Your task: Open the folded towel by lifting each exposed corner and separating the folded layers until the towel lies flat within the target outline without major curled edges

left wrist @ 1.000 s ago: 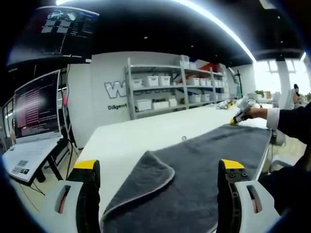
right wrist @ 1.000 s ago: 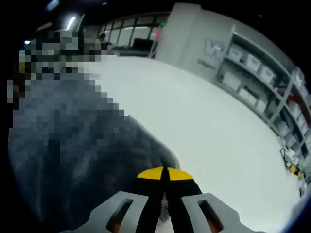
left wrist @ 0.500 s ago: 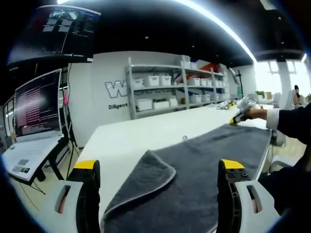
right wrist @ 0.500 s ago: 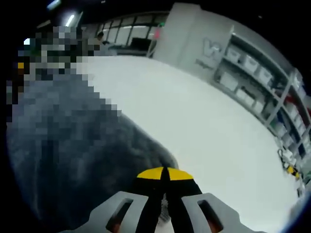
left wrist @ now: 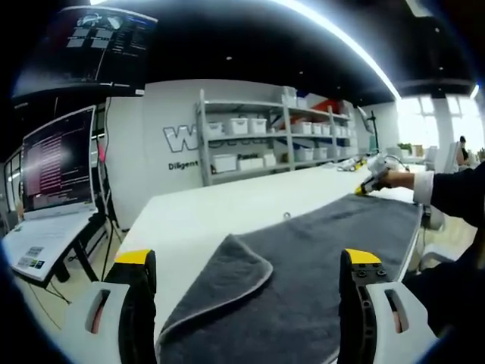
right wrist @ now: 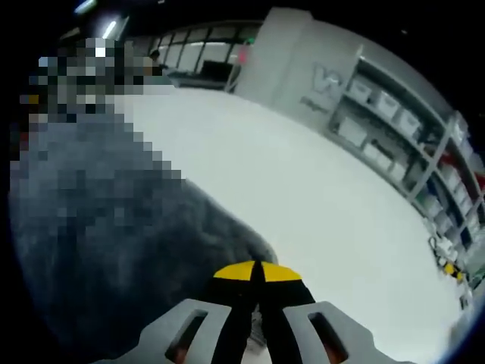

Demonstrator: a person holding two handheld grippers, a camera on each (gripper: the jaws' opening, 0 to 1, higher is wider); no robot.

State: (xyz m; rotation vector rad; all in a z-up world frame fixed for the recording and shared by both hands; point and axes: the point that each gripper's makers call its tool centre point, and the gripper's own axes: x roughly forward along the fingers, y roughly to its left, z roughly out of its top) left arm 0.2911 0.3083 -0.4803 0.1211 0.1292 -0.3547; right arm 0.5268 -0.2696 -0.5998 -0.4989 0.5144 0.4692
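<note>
A dark grey towel point(left wrist: 318, 243) with a pale hem lies spread along the white table point(left wrist: 220, 205). Its near corner point(left wrist: 239, 269) is folded back over the top. My left gripper point(left wrist: 248, 258) hovers open above that near end, with nothing between its yellow-tipped fingers. At the towel's far corner, a hand in a dark sleeve holds my right gripper point(left wrist: 369, 184). In the right gripper view, the right gripper point(right wrist: 255, 271) is shut on the towel's corner, the towel point(right wrist: 114, 250) stretches away to the left, and the table point(right wrist: 303, 189) is beyond it.
A laptop point(left wrist: 57, 174) on a stand is off the table's left side, with a dark screen point(left wrist: 83, 49) hung above. Shelves with white bins point(left wrist: 273, 136) line the back wall. A small object point(left wrist: 286, 216) lies on the table beside the towel's far edge.
The right gripper has shifted slightly at the far corner, still shut on the towel. The left gripper and the folded near corner have not moved.
</note>
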